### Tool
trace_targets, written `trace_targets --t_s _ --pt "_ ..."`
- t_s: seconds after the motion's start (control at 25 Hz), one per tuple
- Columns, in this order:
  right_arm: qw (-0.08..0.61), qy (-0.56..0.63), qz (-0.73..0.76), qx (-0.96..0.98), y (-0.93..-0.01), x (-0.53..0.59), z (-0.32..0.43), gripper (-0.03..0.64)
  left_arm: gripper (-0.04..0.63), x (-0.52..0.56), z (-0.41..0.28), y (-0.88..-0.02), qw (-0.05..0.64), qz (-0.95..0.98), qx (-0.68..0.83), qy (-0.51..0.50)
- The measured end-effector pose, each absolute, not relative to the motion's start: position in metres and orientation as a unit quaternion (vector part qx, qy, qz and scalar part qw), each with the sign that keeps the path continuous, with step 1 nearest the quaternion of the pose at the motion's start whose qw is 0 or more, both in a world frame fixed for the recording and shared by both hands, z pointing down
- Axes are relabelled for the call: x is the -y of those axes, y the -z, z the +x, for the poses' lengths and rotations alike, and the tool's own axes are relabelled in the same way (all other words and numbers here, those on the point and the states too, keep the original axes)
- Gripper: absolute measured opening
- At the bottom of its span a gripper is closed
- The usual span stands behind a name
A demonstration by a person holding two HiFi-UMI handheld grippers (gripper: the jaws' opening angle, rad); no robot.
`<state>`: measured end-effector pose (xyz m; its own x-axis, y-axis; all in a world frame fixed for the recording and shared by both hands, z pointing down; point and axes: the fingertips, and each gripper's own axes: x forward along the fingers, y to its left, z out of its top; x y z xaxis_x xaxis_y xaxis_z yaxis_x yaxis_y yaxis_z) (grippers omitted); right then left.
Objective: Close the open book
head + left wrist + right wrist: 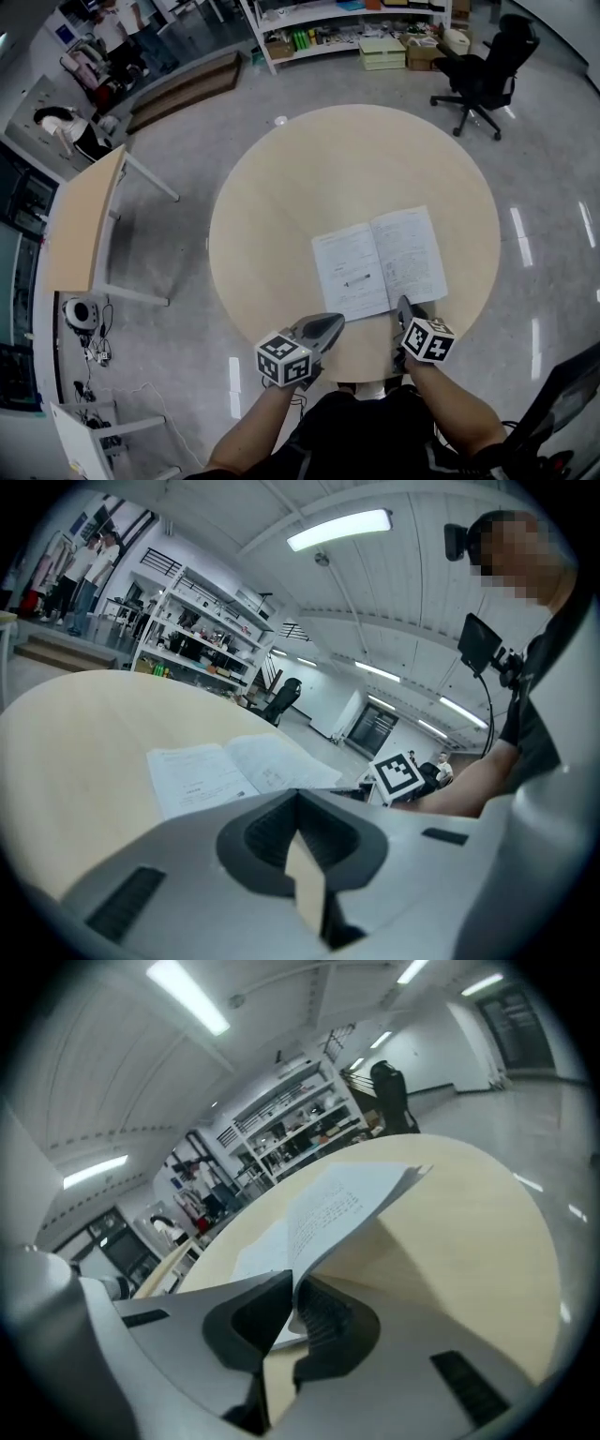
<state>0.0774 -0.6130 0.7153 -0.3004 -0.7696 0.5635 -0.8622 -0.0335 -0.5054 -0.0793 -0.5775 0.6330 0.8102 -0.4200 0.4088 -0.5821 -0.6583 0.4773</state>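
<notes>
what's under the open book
The round table. In the right gripper view the right claw pinches a right-hand page of the book, held raised, with bare tabletop beneath. Under the flat left half, anything thin would be hidden.

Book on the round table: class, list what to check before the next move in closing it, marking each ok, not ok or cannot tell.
1. Right tongs shut on the right-hand edge of the book: ok.
2. Whether they hold the whole right half or only some leaves: cannot tell.
3. Left tongs shut, holding nothing: ok.
4. Left-hand page lies flat with nothing on it: ok.
5. Book rests fully on the table: ok.
</notes>
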Motion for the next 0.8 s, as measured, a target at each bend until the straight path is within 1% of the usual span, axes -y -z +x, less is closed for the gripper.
trace_targets --t_s 0.12,0.52,0.68,0.8 --pt "0.117 -0.359 0.578 0.723 -0.713 0.613 0.065 0.015 -0.002 0.581 -0.083 -0.631 0.306 0.899 0.287 -0.127" --pt "0.235 -0.265 0.535 0.767 -0.717 0.617 0.033 0.014 -0.002 0.589 -0.103 -0.630 0.313 0.886 0.322 -0.114" --pt "0.281 -0.246 0.500 0.781 -0.729 0.614 0.011 0.014 -0.002 0.586 -0.109 -0.629 0.315 0.884 0.328 -0.113" --pt "0.338 -0.214 0.474 0.784 -0.738 0.613 -0.005 0.014 -0.002 0.582 -0.118 -0.629 0.304 0.886 0.329 -0.120"
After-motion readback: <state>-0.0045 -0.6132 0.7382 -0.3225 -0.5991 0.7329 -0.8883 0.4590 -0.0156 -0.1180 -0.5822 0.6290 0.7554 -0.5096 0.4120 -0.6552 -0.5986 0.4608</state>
